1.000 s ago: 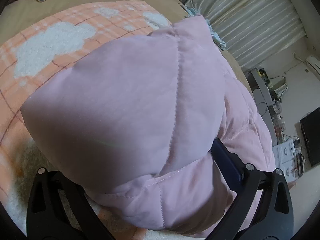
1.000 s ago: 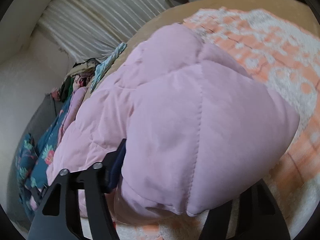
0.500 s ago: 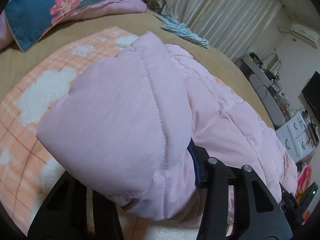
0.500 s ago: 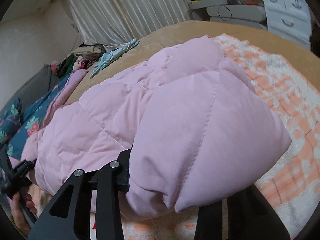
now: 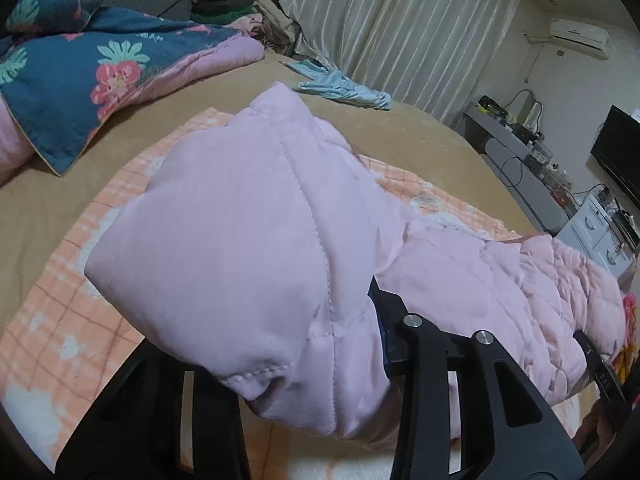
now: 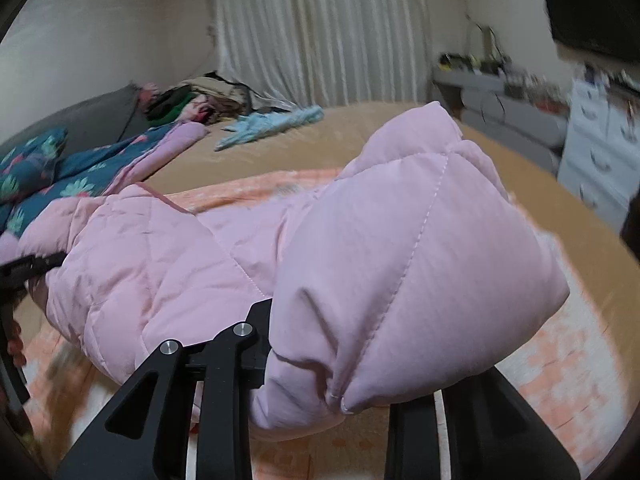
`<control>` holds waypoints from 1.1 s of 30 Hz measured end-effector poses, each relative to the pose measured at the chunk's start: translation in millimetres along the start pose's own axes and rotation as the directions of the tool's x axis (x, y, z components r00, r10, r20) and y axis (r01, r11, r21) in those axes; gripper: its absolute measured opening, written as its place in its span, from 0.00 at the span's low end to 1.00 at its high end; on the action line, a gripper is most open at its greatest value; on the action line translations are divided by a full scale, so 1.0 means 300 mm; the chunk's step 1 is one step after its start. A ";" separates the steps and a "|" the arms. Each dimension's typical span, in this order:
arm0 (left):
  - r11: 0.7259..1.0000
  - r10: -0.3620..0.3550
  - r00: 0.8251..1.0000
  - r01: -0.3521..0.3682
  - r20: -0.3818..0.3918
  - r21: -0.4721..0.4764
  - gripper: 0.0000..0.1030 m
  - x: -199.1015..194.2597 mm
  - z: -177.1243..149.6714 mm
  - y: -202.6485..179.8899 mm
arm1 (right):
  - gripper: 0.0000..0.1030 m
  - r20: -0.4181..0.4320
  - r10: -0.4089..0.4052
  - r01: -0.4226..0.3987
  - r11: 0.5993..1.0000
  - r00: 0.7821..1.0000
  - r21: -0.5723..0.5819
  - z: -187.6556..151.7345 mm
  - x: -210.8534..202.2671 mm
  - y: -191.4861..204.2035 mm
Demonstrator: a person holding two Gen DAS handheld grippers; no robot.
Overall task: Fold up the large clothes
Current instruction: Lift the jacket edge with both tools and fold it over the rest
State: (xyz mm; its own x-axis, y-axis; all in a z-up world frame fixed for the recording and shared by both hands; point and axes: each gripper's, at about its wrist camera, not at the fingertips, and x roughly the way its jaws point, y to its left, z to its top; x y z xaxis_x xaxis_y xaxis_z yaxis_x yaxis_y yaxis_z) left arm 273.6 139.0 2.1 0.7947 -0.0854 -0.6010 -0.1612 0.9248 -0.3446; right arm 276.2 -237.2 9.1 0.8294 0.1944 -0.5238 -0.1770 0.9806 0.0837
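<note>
Left gripper [image 5: 320,364] and right gripper [image 6: 340,364] each pinch a padded fold of the pink quilted jacket [image 5: 248,240]. It is held above an orange checked blanket [image 5: 60,320] on the bed [image 5: 400,136].

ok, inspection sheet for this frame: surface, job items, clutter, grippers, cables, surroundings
Surface: tan bed with an orange checked blanket spread on it.
Job's things: pink padded jacket, bunched and held up at both ends over the blanket.
Clutter: floral quilt, light blue cloth, heap of clothes by the curtain.
Grippers: left gripper and right gripper each shut on the jacket.
Cables: wires on the grey desk.
Surroundings: curtain, air conditioner, screen, white drawers.
</note>
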 end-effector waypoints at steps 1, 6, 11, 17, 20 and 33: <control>1.000 -0.001 1.000 0.001 0.001 0.004 0.29 -0.019 0.000 -0.002 | 0.25 0.005 0.002 -0.002 1.000 1.000 -0.011 0.002 -0.018 0.007; 1.000 0.001 1.000 0.000 -0.007 0.018 0.29 -0.092 -0.021 0.011 | 0.25 0.025 0.019 -0.018 0.999 1.000 -0.041 -0.015 -0.125 0.028; 0.999 0.005 1.000 -0.005 -0.017 0.032 0.29 -0.167 -0.069 0.021 | 0.25 0.012 0.024 -0.024 0.999 1.000 -0.038 -0.070 -0.211 0.031; 0.998 0.015 0.999 -0.013 -0.029 0.057 0.29 -0.234 -0.127 0.030 | 0.25 -0.003 0.025 -0.025 0.999 1.000 -0.032 -0.127 -0.279 0.032; 0.998 0.017 0.999 -0.015 -0.031 0.062 0.29 -0.263 -0.156 0.037 | 0.25 -0.008 0.025 -0.025 0.999 1.000 -0.027 -0.153 -0.304 0.036; 0.993 0.045 0.998 -0.040 -0.049 0.110 0.30 -0.331 -0.274 0.062 | 0.25 -0.048 0.021 -0.020 1.000 0.999 0.018 -0.277 -0.375 0.038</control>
State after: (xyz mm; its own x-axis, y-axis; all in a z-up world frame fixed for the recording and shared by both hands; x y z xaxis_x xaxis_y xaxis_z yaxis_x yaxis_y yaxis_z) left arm 143.7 134.3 -3.9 0.7572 -0.0612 -0.6503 -0.1275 0.9626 -0.2391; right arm 136.8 -249.8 -1.5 0.7993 0.2134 -0.5618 -0.1839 0.9768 0.1094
